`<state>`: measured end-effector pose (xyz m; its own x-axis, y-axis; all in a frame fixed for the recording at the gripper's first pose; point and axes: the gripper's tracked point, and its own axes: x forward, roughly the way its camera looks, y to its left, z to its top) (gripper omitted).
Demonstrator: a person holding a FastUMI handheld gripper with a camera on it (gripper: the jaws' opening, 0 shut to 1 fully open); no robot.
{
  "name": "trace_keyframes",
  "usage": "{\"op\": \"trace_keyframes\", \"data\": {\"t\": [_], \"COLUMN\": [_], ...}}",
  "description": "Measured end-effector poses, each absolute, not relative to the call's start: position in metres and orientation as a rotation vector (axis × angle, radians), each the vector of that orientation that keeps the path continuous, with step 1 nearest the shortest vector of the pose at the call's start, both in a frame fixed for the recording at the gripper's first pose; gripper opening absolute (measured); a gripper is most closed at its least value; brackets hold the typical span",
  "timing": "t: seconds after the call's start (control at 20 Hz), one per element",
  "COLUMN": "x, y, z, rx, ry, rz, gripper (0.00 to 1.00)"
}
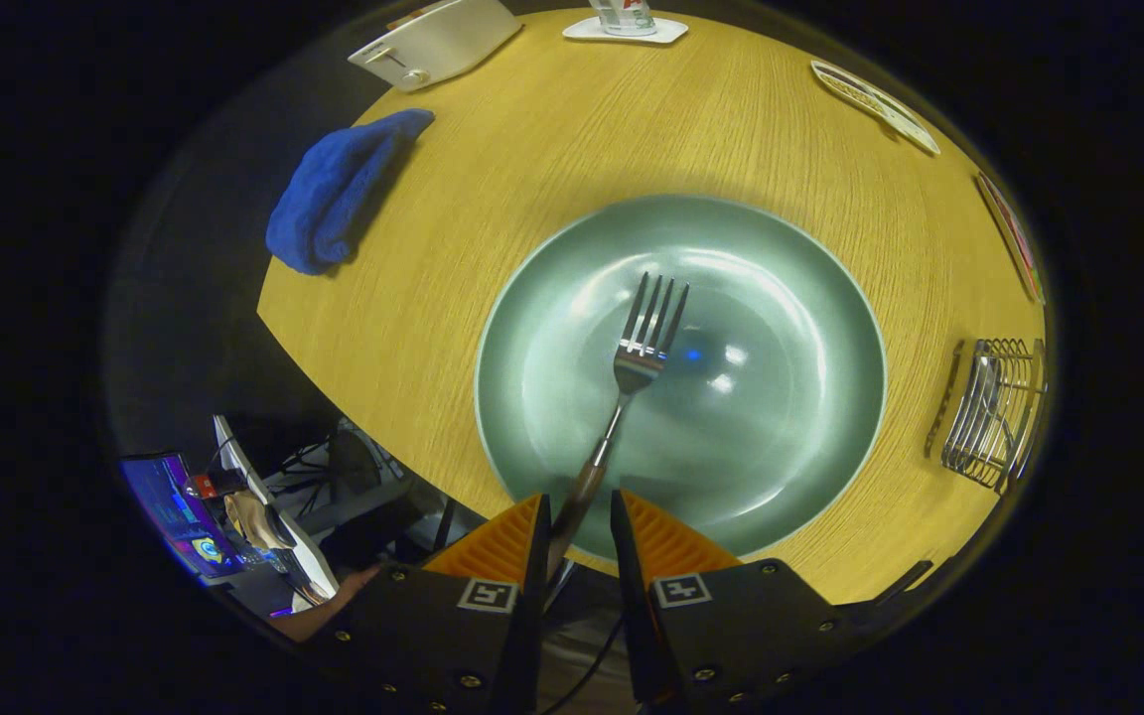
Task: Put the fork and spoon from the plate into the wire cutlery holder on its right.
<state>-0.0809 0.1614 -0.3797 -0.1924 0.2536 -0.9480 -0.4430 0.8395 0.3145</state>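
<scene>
A silver fork [643, 348] with a dark handle hangs over the grey-green plate [781, 427], tines pointing away from me. Its handle runs back between my fingers, and my gripper [580, 508] is shut on it near the plate's near rim. The plate sits on a round wooden table [493, 179], and nothing else lies on it. The wire cutlery holder [991, 412] stands to the right of the plate, near the table's right edge. What is inside the holder I cannot make out.
A blue cloth [334, 194] lies on the table's left edge. A white toaster [433, 40] and a glass on a white coaster [624, 22] stand at the far side. Two flat cards [875, 104] lie far right. Screens [175, 511] sit below the table, left.
</scene>
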Motion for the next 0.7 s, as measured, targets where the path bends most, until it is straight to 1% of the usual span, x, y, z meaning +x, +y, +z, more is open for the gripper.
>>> {"op": "trace_keyframes", "data": {"t": [0.2,0.7], "x": [-0.089,-0.078], "y": [0.145,0.096], "z": [-0.382,-0.392], "rx": [-0.152,-0.362], "ry": [1.697,1.692], "rz": [0.635,0.631], "gripper": [0.36,0.36]}}
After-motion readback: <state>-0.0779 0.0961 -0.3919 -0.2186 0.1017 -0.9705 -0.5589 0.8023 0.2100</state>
